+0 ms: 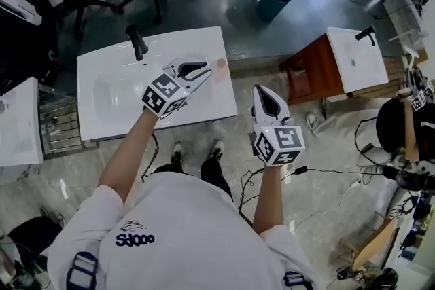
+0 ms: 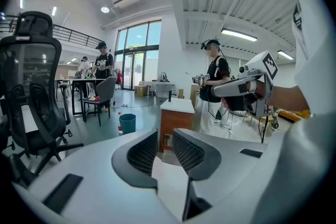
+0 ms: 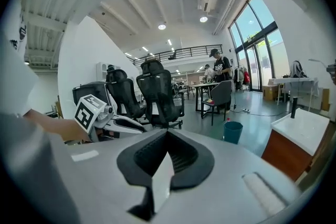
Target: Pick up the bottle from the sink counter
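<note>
Over counter: left claw ajar, empty | right claw closed

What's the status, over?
Left gripper open, empty, over sink counter. Right gripper shut, empty. Small pinkish thing, maybe the bottle, beside left tips. Path clear.

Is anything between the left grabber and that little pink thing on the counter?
Nothing visible. Only bare sink counter lies between the open left gripper and the small pinkish thing, probably the bottle.
</note>
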A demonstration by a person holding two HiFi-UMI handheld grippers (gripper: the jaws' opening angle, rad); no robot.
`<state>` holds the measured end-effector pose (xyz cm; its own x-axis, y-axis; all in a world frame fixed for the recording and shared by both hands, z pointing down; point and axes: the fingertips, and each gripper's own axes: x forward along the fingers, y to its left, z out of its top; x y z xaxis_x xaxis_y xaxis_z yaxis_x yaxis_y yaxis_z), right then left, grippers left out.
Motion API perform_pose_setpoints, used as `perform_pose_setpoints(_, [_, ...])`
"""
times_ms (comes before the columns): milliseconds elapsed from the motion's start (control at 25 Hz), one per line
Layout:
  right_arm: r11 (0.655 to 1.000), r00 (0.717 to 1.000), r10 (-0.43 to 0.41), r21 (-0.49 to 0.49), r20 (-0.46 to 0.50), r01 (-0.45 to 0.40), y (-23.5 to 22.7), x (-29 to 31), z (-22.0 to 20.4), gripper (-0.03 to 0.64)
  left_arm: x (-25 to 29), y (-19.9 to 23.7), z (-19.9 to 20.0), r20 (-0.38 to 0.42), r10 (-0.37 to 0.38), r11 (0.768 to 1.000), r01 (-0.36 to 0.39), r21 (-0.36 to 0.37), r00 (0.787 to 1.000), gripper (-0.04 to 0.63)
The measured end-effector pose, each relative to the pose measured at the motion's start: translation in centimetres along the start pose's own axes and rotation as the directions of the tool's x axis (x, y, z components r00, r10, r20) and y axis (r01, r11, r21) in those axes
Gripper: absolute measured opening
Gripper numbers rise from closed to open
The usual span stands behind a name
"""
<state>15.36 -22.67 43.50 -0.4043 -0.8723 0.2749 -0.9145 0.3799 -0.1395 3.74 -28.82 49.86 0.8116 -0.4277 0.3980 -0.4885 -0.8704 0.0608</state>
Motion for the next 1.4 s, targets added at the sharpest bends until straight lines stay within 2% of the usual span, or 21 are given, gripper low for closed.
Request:
perform_pose_setpoints(200, [0.998, 0.998, 0.053, 0.038, -0.038, -0.052, -1.7, 1.5, -1.8, 0.009, 3.3, 0.5, -1.3, -0.025, 0.014, 1.0, -0.014, -0.001, 1.0, 0.137])
perform_pose_setpoints(440, [0.996, 0.995, 0.084, 0.035, -0.059, -0.082, -2.8, 3.0, -3.1, 0.009, 6.1, 1.2, -3.2, -0.039, 0.032, 0.999, -0.033, -0.029, 0.999, 0.152])
perform_pose_setpoints(640, [0.995, 0.992, 0.101, 0.034, -0.079, -0.099, -3.4, 4.0, -4.0, 0.009, 8.0, 2.0, -5.8, -0.086, 0.032, 0.998, -0.037, -0.059, 0.996, 0.178])
perform_pose_setpoints(920, [0.998, 0.995, 0.063, 0.033, -0.08, -0.06, -5.2, 4.2, -4.3, 0.009, 10.8, 2.5, -7.3, -0.094, 0.03, 0.997, -0.036, -0.072, 0.995, 0.199])
perform_pose_setpoints(1400, [0.998, 0.987, 0.06, 0.04, -0.148, -0.055, -6.3, 4.3, -6.8, 0.009, 13.7, 3.1, -9.9, -0.105, 0.051, 0.997, -0.057, -0.056, 0.993, 0.202])
